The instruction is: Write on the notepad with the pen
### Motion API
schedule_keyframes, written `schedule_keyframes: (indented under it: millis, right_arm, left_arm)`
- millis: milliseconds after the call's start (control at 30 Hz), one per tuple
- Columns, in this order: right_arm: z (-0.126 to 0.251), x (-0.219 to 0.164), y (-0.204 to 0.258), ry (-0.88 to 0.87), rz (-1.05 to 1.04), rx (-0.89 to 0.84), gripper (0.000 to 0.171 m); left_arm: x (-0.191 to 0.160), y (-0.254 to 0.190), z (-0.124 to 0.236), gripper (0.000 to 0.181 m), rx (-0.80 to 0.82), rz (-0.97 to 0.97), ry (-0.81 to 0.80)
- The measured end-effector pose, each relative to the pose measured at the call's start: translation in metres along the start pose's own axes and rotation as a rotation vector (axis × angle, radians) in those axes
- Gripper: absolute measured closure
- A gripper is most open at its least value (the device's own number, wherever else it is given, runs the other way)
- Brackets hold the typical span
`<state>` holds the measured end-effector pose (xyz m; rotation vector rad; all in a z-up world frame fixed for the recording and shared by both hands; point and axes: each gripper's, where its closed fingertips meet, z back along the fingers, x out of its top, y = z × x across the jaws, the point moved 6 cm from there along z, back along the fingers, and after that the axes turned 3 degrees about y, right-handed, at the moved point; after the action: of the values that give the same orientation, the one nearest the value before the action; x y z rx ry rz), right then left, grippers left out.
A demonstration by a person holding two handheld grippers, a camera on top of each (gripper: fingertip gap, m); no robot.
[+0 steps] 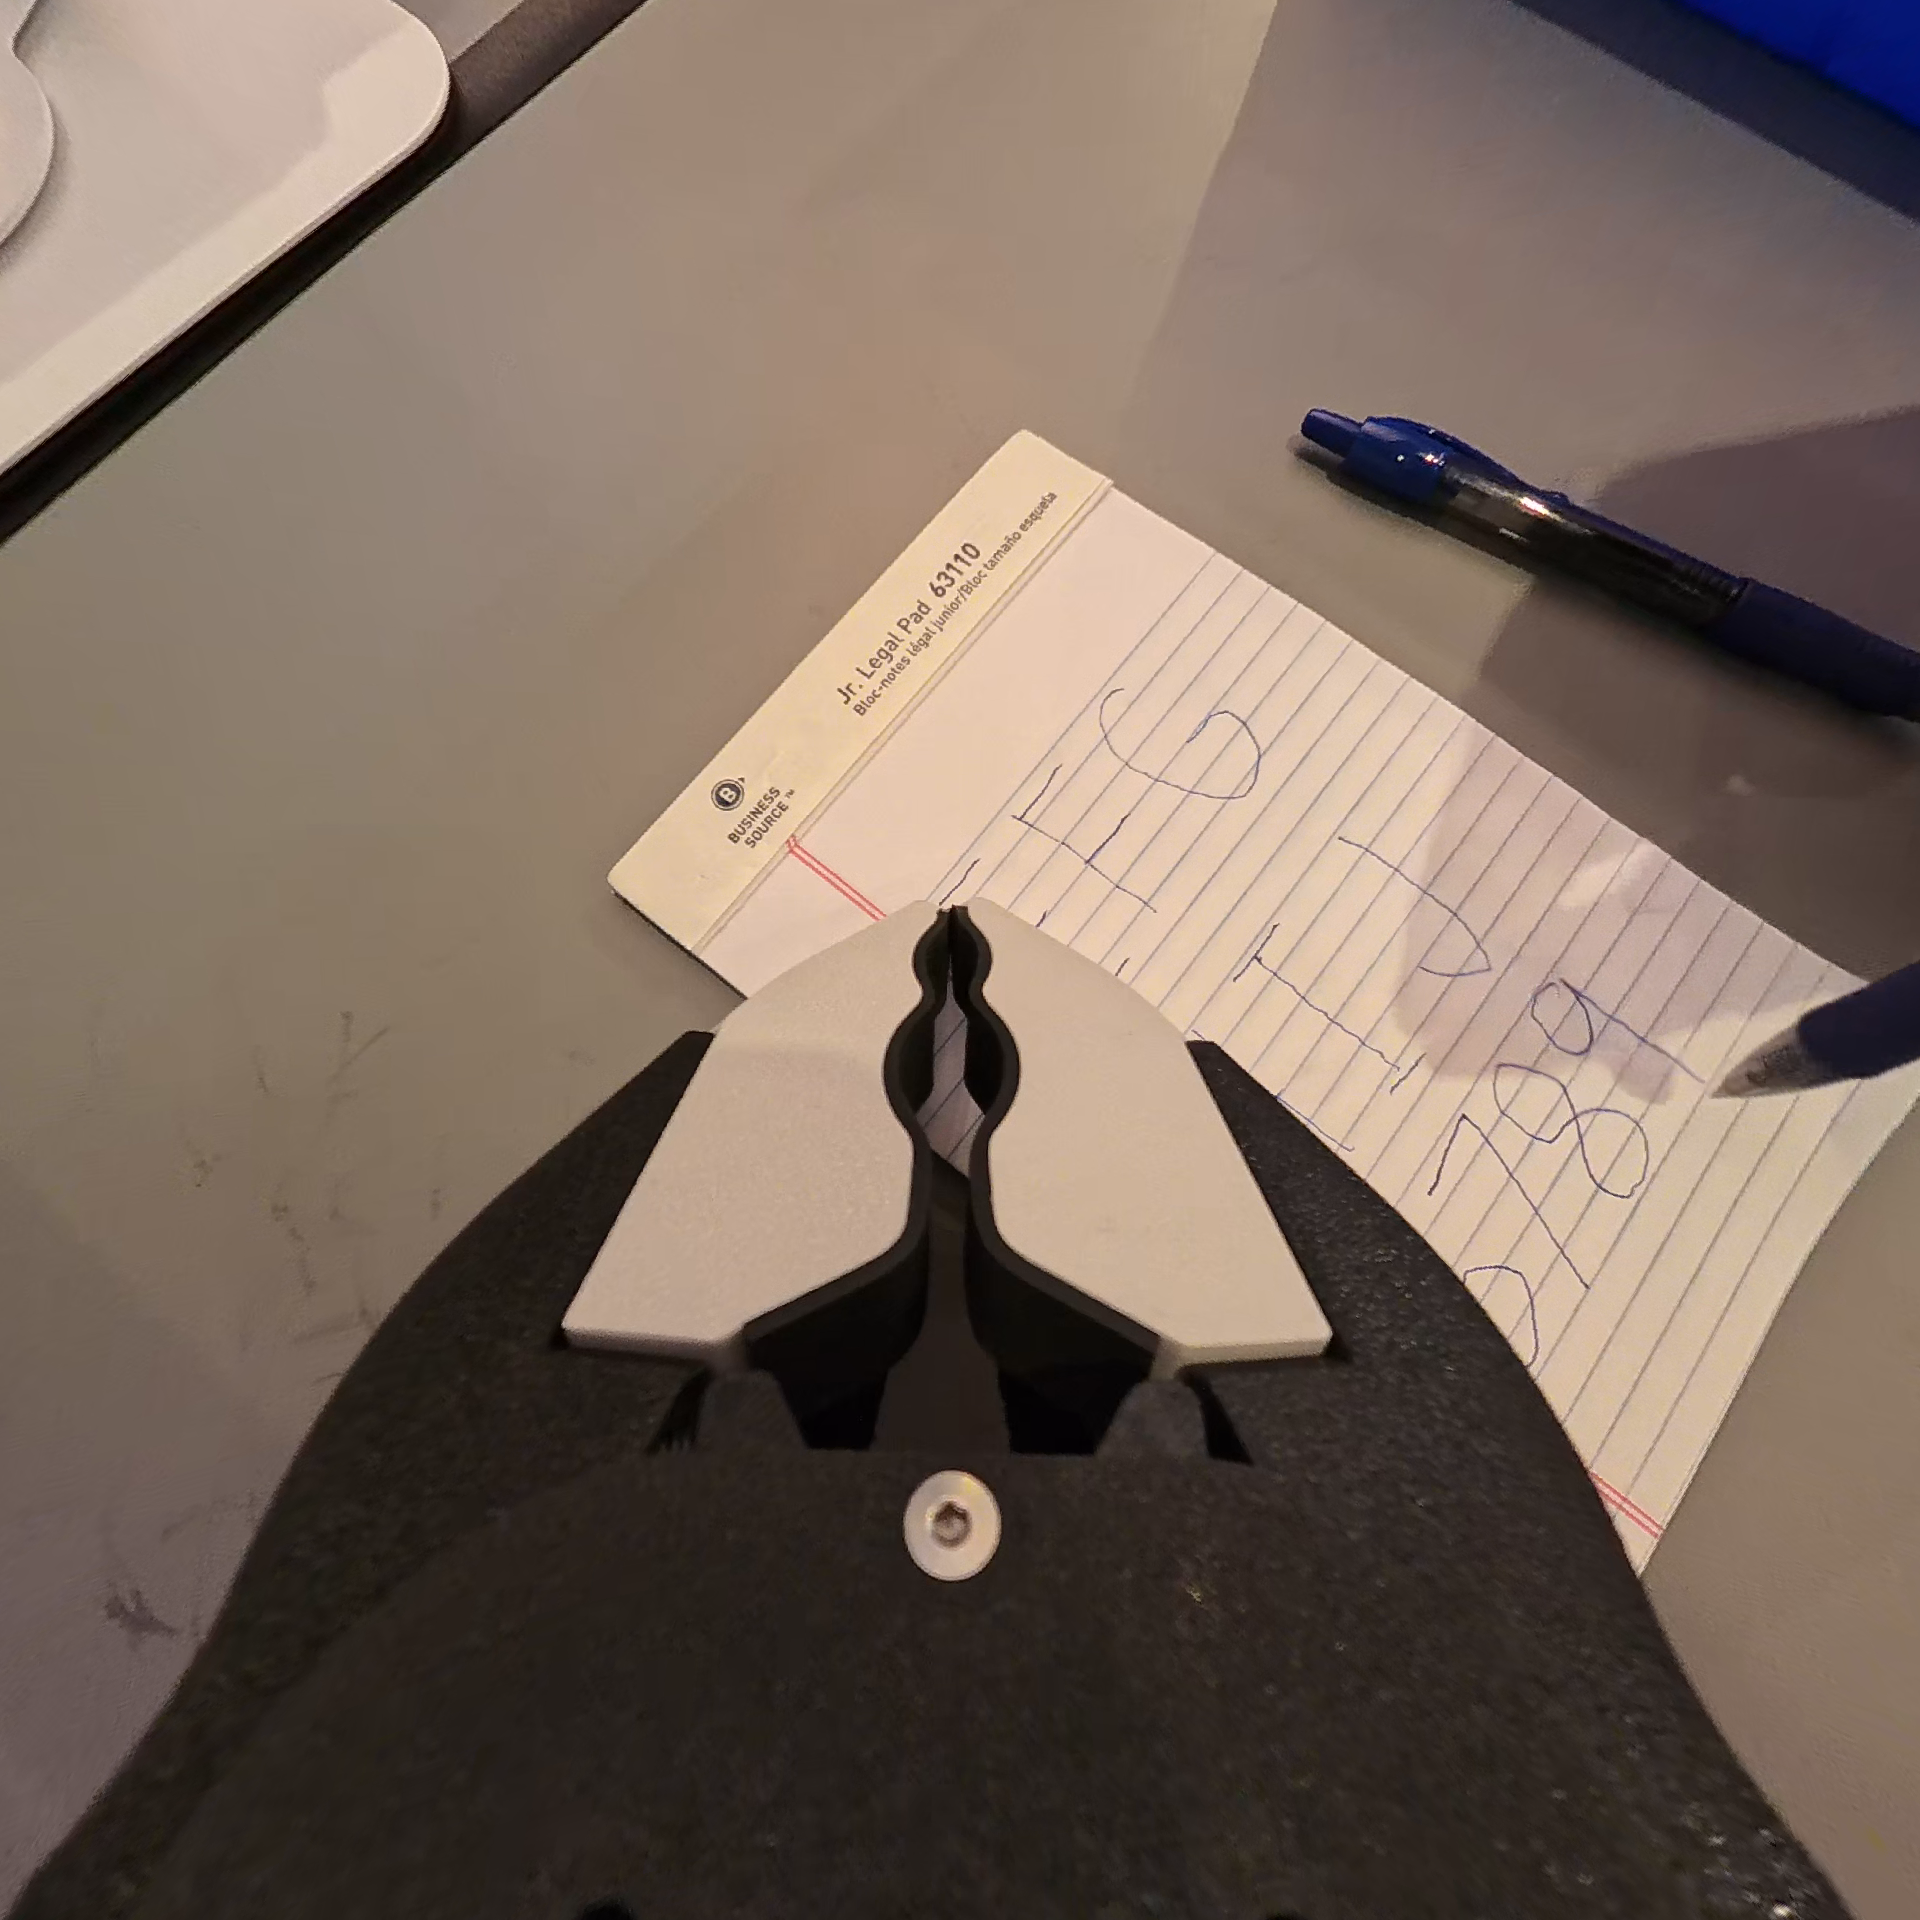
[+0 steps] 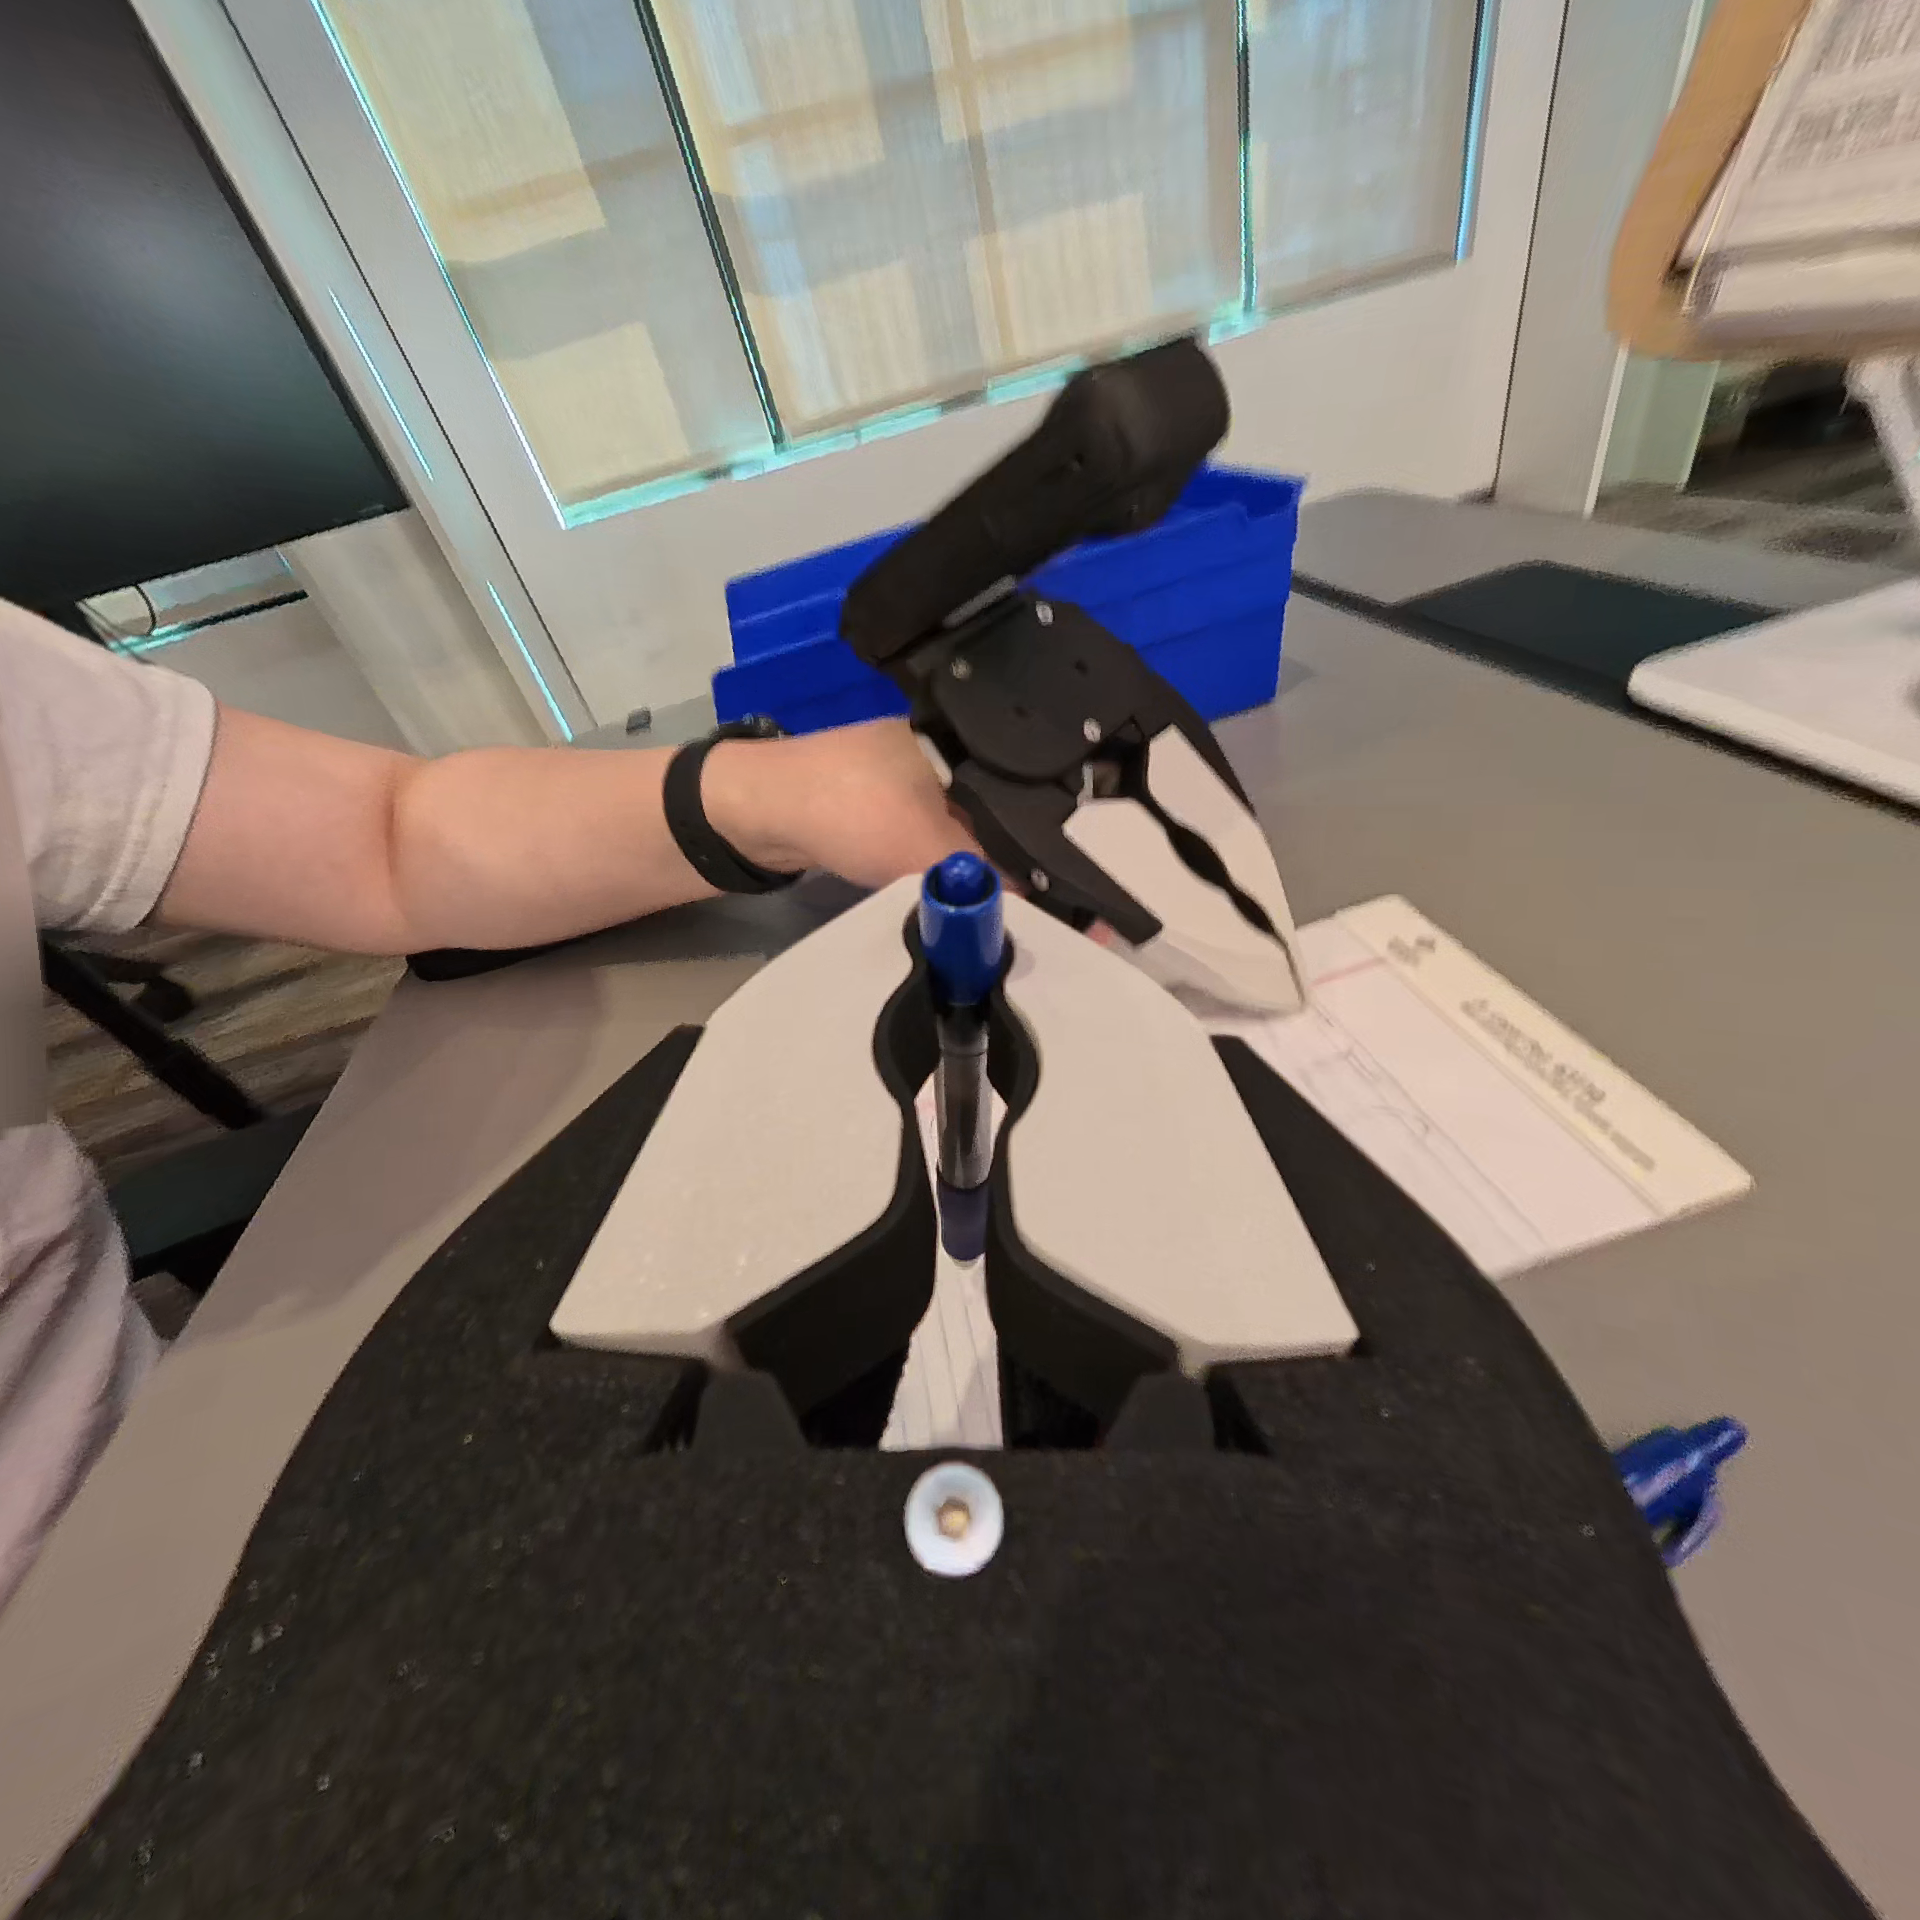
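Note:
A white lined notepad with blue handwriting lies on the grey table; it also shows in the right wrist view. My left gripper is shut and empty, its tips resting on the pad near its bound top edge; the right wrist view shows it too. My right gripper is shut on a blue pen, held upright between the fingers. The pen's tip comes in from the right, at the paper beside the last written marks.
A second blue pen lies on the table beyond the pad, also seen in the right wrist view. A white board sits far left. A blue bin stands behind. A person's forearm reaches across. Spacing between my two grippers at the tips: around 15 cm.

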<state>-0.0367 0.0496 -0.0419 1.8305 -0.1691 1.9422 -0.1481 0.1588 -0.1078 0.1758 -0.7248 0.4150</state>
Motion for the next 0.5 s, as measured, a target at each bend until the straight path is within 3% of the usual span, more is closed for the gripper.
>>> schedule_keyframes:
  millis: [133, 500]
  right_arm:
    - [0.003, 0.016, -0.003, -0.067, 0.116, -0.101, 0.167]
    - [-0.003, 0.003, -0.014, 0.005, 0.071, -0.106, 0.167]
  left_arm:
    - [0.000, 0.000, 0.000, 0.181, 0.003, -0.002, 0.001]
    - [0.000, 0.000, 0.000, 0.181, -0.002, 0.001, 0.000]
